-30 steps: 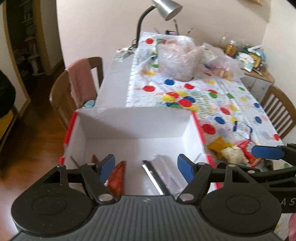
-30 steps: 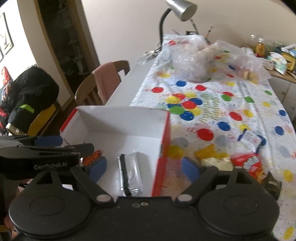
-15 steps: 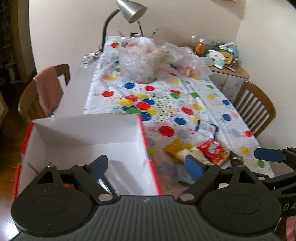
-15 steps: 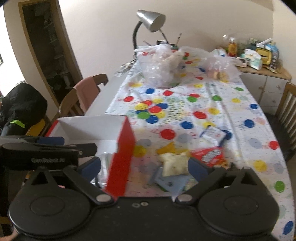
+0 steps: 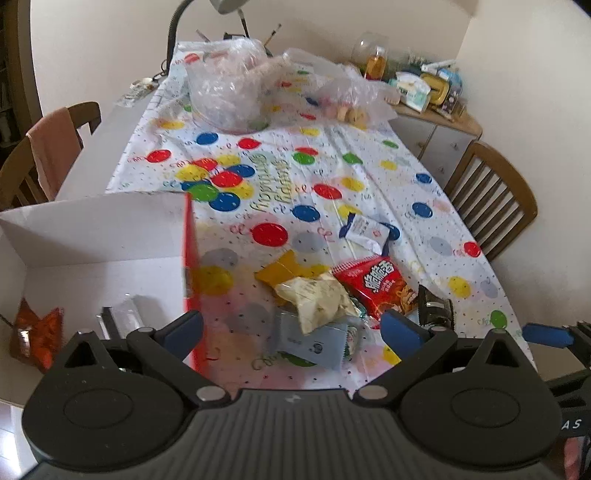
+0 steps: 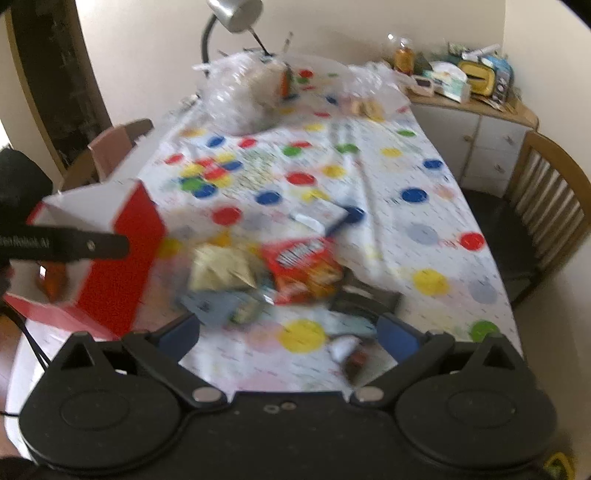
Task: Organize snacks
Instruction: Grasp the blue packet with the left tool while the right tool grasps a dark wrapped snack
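Note:
A red box with a white inside (image 5: 110, 236) stands at the table's near left; it also shows in the right wrist view (image 6: 125, 251). In it lie an orange-red packet (image 5: 35, 328) and a clear silver packet (image 5: 123, 319). To its right is a heap of snacks: a red packet (image 5: 376, 284), a pale crinkled bag (image 5: 317, 299), a yellow packet (image 5: 284, 269), a light blue packet (image 5: 310, 343), a dark packet (image 5: 434, 306) and a white sachet (image 5: 364, 230). My left gripper (image 5: 291, 328) is open above the light blue packet. My right gripper (image 6: 290, 330) is open and empty over the near table edge.
The table has a dotted cloth (image 5: 332, 177). Clear plastic bags (image 5: 229, 88) and a desk lamp (image 6: 232, 14) stand at the far end. Wooden chairs stand at the left (image 5: 48, 147) and right (image 5: 491, 199). A cluttered sideboard (image 5: 432, 96) is at the back right.
Both grippers have swung right, from over the box to over the heap of snacks. Both stay open and empty. The right wrist view is now blurred by motion.

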Available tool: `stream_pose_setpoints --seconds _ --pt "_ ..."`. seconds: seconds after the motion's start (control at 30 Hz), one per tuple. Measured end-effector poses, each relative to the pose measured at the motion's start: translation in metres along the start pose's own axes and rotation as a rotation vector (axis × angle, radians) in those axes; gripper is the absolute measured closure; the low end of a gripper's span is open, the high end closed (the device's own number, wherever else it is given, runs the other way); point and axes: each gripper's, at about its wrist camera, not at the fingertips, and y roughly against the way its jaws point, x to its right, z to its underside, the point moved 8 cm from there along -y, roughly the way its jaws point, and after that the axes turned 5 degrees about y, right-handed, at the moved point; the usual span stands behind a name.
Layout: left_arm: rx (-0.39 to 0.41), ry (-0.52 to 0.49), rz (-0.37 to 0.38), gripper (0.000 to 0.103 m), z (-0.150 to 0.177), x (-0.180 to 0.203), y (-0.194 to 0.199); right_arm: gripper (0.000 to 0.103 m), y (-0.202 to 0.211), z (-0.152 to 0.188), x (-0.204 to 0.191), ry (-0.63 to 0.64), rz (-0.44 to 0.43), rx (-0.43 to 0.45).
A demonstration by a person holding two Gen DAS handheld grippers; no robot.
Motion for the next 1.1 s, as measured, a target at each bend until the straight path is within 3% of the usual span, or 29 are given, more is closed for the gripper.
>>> stream_pose_setpoints --seconds 0.37,0.7,0.83,1.1 --pt "-0.125 -0.018 -0.076 0.0 0.027 0.033 -0.062 0.004 -0.044 0.024 0.036 0.047 -0.063 -0.087" --pt "-0.25 0.026 -0.167 0.001 0.053 0.02 -0.107 0.01 -0.086 0.036 0.031 0.127 -0.151 -0.182" --pt "-0.283 0.102 -0.161 0.001 0.051 0.016 -0.115 0.012 -0.095 0.038 0.029 0.146 -0.18 -0.202" --pt "-0.315 0.293 -0.22 0.001 0.036 0.0 -0.134 0.019 -0.104 0.04 0.03 0.157 -0.204 -0.225"
